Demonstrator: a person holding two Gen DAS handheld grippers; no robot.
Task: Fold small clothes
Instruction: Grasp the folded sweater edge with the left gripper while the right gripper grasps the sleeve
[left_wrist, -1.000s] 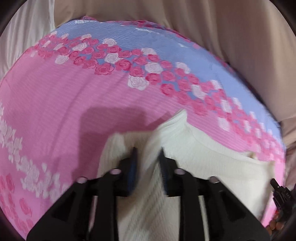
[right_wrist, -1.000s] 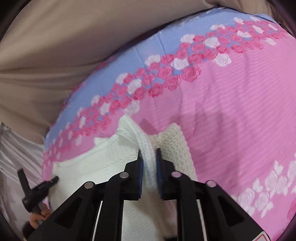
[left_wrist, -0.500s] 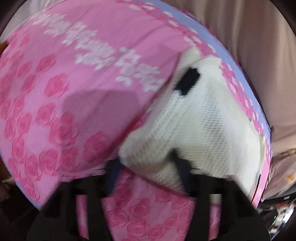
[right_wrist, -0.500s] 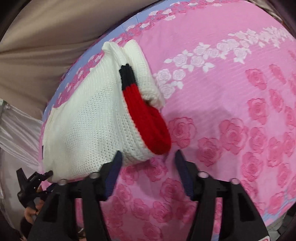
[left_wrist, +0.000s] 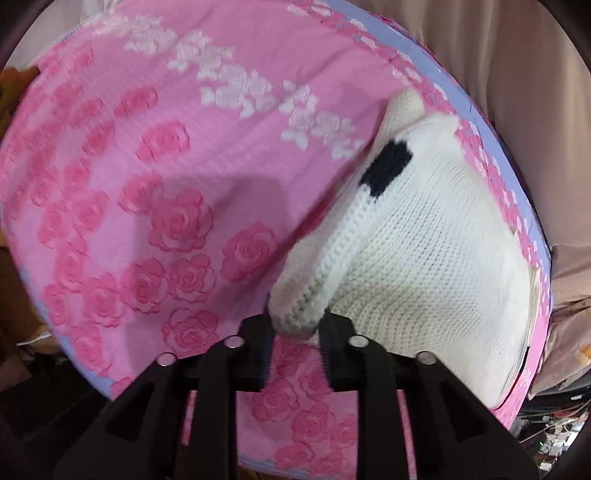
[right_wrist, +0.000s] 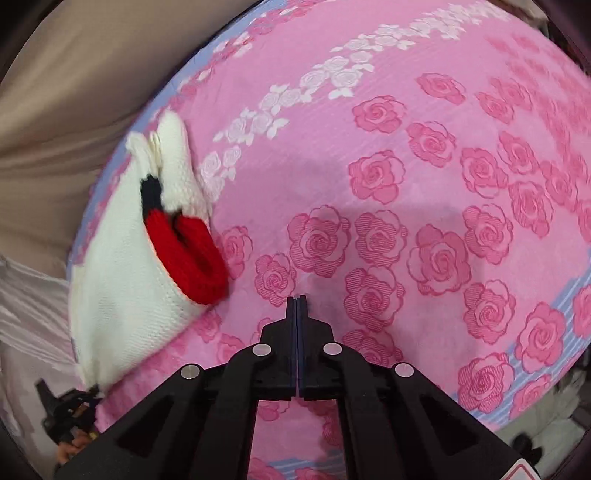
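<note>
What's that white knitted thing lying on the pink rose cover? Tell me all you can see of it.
The white knitted garment looks like a small woollen sweater, folded into a compact bundle near the edge of the pink rose bedspread. It has a ribbed band, a black patch and a red cuff. The left hand-held gripper has its fingers on either side of one folded corner; the right hand-held gripper is shut, beside it and apart.

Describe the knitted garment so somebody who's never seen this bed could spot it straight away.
Start from the pink rose-print bedsheet and follow it to its blue-bordered edge by the beige curtain. There lies the folded knit sweater, the only white item, with a red cuff and a black band.
</note>
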